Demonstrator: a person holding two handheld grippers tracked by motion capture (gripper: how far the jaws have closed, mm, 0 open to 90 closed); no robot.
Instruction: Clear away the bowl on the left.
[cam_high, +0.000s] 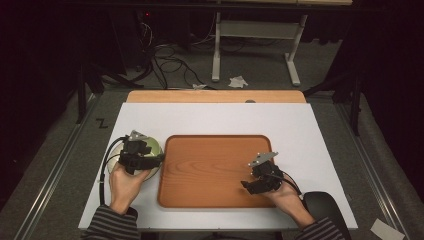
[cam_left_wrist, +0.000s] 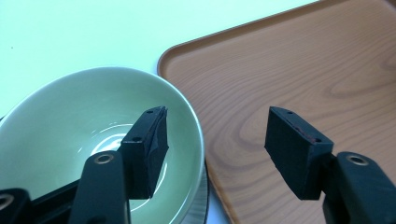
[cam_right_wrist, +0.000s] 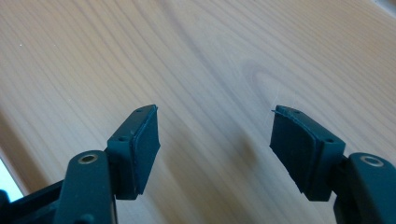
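The green bowl (cam_left_wrist: 70, 121) looks glossy glazed ceramic; the tray (cam_left_wrist: 303, 60) is smooth, matt, wood-grained.

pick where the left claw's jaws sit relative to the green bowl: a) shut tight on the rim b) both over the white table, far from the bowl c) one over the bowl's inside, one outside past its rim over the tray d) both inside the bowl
c: in the left gripper view the left claw is open, straddling the rim of the green bowl, with one jaw over the bowl's inside and the other out over the wooden tray.
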